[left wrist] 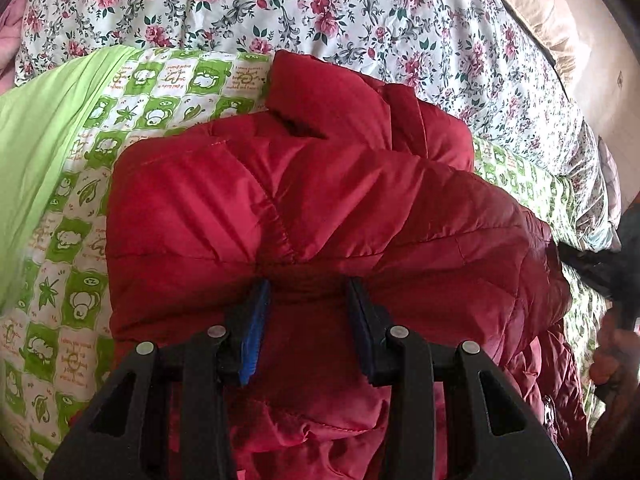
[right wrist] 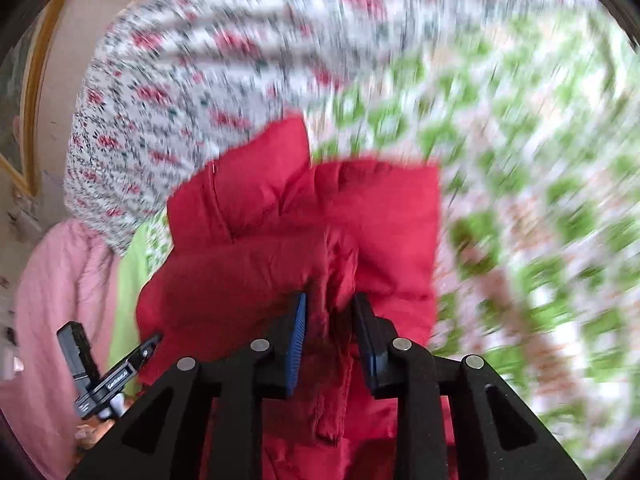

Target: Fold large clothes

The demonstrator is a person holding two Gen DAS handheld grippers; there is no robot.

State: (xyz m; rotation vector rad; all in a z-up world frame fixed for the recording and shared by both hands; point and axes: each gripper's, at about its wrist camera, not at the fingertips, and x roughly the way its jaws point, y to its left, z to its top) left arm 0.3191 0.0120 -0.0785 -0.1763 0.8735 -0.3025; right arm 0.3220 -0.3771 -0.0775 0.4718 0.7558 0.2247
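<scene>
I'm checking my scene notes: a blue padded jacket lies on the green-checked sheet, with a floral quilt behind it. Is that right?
Not quite: the padded jacket is red, not blue, as the left wrist view shows clearly. Only the fingers' pads are blue. The rest holds: it lies on the green-checked sheet, with the floral quilt behind it.

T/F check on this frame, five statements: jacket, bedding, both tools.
1. The padded jacket is red. True.
2. The jacket lies on a bare wooden floor. False: it lies on a green-and-white checked blanket.
3. The left tool has jacket fabric between its fingers. True.
4. The floral quilt covers the jacket. False: it lies beyond the jacket, not on it.
5. The right tool is clear of the jacket. False: red fabric sits between its fingers.
</scene>
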